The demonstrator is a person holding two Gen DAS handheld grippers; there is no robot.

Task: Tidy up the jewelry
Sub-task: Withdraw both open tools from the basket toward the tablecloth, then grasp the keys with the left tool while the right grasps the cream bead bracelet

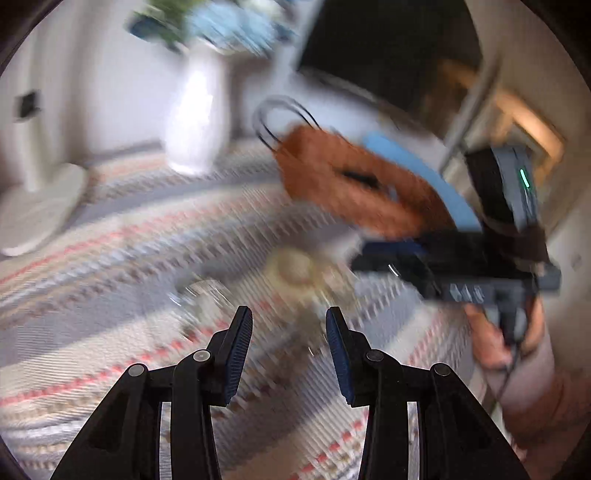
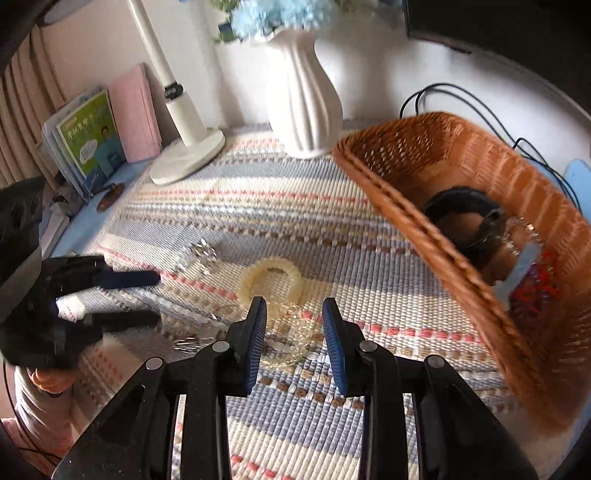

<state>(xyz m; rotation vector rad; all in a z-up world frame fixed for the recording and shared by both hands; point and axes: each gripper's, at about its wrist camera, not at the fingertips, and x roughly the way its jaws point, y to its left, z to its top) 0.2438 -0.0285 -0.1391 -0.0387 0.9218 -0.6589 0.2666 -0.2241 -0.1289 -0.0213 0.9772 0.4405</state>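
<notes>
Both the left gripper (image 1: 289, 325) and right gripper (image 2: 294, 315) hold jaws spread, empty, above the cream bracelet (image 2: 271, 282), because the wicker basket (image 2: 476, 236) beside it collects jewelry.

This is looking like a lived-in home, probably a bedroom or living-room corner. A striped woven cloth (image 2: 280, 206) in cream, grey-blue and coral is covering the counter. A white ribbed vase (image 2: 304, 96) holding pale blue flowers (image 2: 273, 14) is standing at the back, beside the round foot of a white desk lamp (image 2: 184, 147). Booklets (image 2: 88, 140) and a pink folder (image 2: 135, 114) are leaning against the wall next to beige curtains (image 2: 22, 107). A wicker basket (image 2: 436, 147) is sitting at the right, with black cables (image 2: 476, 107) trailing behind it.
</notes>
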